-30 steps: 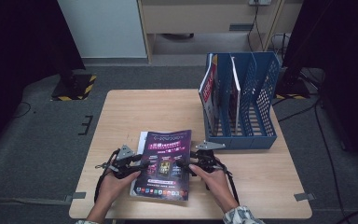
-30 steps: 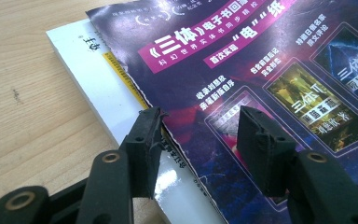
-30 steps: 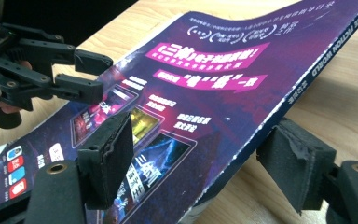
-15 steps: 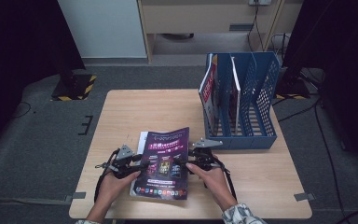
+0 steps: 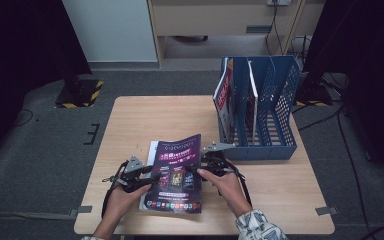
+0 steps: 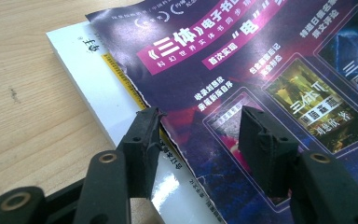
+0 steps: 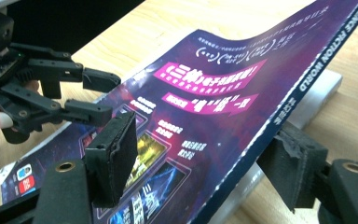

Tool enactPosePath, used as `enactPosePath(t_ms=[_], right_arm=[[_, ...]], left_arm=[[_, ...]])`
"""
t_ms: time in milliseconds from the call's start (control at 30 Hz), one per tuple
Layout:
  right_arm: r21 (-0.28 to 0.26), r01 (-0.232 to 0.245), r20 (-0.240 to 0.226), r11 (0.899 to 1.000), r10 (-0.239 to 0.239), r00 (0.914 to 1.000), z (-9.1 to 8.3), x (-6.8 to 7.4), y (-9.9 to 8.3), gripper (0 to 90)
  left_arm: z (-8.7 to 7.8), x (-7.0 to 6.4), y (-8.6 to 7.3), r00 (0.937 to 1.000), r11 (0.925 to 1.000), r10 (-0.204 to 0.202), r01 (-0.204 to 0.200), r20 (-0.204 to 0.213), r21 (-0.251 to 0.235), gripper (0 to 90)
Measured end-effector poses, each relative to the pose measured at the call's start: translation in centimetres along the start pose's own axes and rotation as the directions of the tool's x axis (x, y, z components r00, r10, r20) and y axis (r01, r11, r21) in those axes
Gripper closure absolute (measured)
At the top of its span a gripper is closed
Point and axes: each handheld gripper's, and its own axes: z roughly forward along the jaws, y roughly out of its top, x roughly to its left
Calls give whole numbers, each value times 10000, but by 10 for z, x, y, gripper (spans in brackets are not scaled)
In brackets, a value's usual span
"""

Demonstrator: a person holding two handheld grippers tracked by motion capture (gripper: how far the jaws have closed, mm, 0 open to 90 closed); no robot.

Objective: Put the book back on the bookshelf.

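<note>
A purple magazine (image 5: 177, 172) lies on a white book (image 5: 152, 150) near the table's front edge. Its cover (image 6: 270, 56) carries pink banners, and the white book (image 6: 98, 79) juts out beneath it. My left gripper (image 5: 149, 178) is at the magazine's left edge. That gripper (image 6: 200, 116) is open, with one jaw at the torn edge and the other over the cover. My right gripper (image 5: 201, 170) is at the spine side and is open (image 7: 203, 135). The raised spine edge of the magazine (image 7: 205, 107) passes between its jaws. The left gripper (image 7: 109, 95) shows across the cover.
A blue file rack (image 5: 265, 115) stands at the table's right back, with a red-covered magazine (image 5: 223, 100) upright in its left slot and another (image 5: 252, 95) beside it. The wooden table (image 5: 145, 120) is bare behind the magazine. Dark floor surrounds it.
The purple magazine's right side has lifted a little off the white book. Both hands have stayed almost where they were.
</note>
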Motion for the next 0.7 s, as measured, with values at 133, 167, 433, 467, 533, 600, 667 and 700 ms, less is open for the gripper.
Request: enactPosePath(t_ms=[133,167,433,467,533,600,667,700], right_arm=[[2,55,54,10000,-55,10000,2,3,6,286],[27,9,55,10000,-9,10000,3,4,8,286],[156,140,151,9998,-143,9998,12,8,21,284],[182,234,138,9996,-236,9996,13,9,23,284],[273,334,192,9991,-340,9992,16,11,25,284],[428,338,230,9985,-349,9991,20,12,27,284],[514,454,277,9976,-468,9985,23,13,27,283],[550,397,300,9977,-414,9987,24,13,27,283]], left_arm=[[0,0,0,10000,10000,-14,14,27,11,481],[0,0,0,10000,10000,-9,9,22,9,481],[0,0,1,10000,10000,-67,67,12,51,485],[0,0,1,10000,10000,-45,45,7,31,485],[0,0,1,10000,10000,-58,58,-24,28,484],[0,-2,1,10000,10000,-60,60,0,53,465],[0,-2,1,10000,10000,-81,81,21,58,455],[0,-2,1,9999,9999,-100,100,18,62,452]])
